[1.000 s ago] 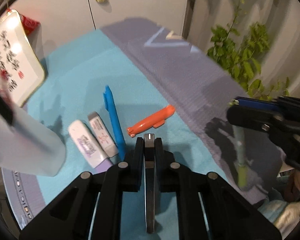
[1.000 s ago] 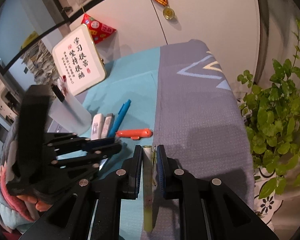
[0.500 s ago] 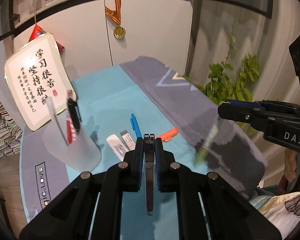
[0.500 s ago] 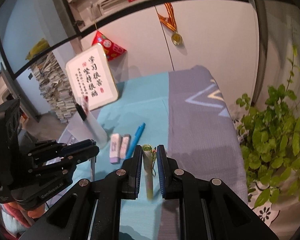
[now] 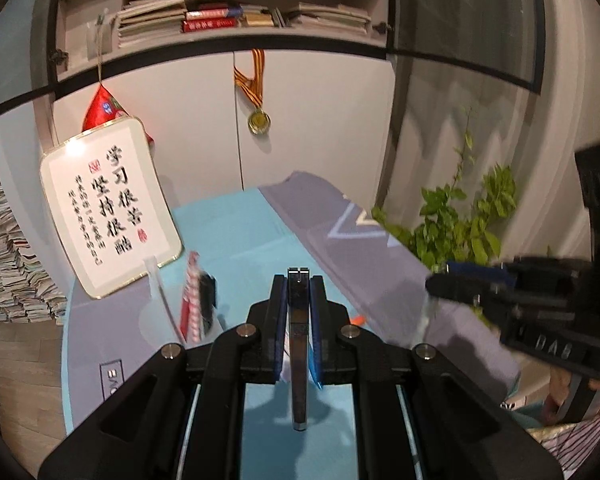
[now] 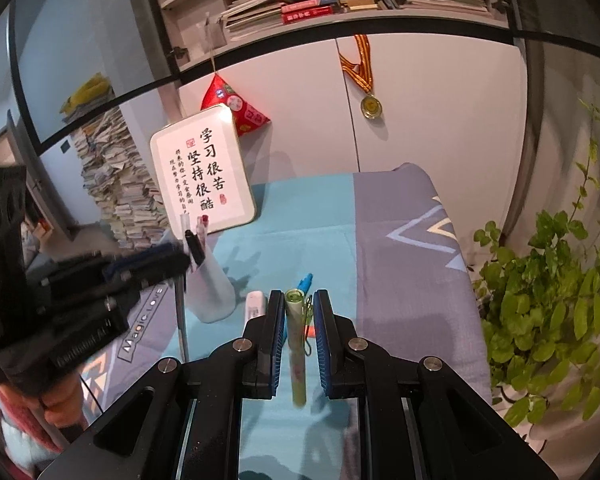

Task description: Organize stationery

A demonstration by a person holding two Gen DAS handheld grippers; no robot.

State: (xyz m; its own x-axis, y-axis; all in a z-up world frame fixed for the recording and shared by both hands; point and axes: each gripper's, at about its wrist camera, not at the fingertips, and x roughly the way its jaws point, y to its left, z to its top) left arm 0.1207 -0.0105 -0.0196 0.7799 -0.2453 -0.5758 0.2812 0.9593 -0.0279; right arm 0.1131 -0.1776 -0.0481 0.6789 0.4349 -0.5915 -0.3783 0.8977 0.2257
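Note:
My left gripper (image 5: 298, 276) is shut on a dark pen (image 5: 299, 360) and is held high above the table. My right gripper (image 6: 298, 296) is shut on a yellow-green pen (image 6: 295, 344), also lifted. A translucent white pen cup (image 6: 209, 284) with several pens stands on the teal mat; it shows blurred in the left wrist view (image 5: 172, 320). A white eraser (image 6: 255, 305), a blue pen (image 6: 305, 282) and part of an orange pen (image 6: 309, 330) lie on the mat behind my right gripper.
A framed calligraphy sign (image 6: 204, 174) leans at the back of the table. The teal mat (image 6: 300, 216) lies on a grey-purple cloth (image 6: 400, 240). A leafy plant (image 6: 540, 300) stands off the right edge. Stacked papers (image 6: 112, 184) stand at the left.
Both grippers have risen and tilted up, each still holding its pen. The table items now look smaller and farther below. The shelf and cabinet have come into view.

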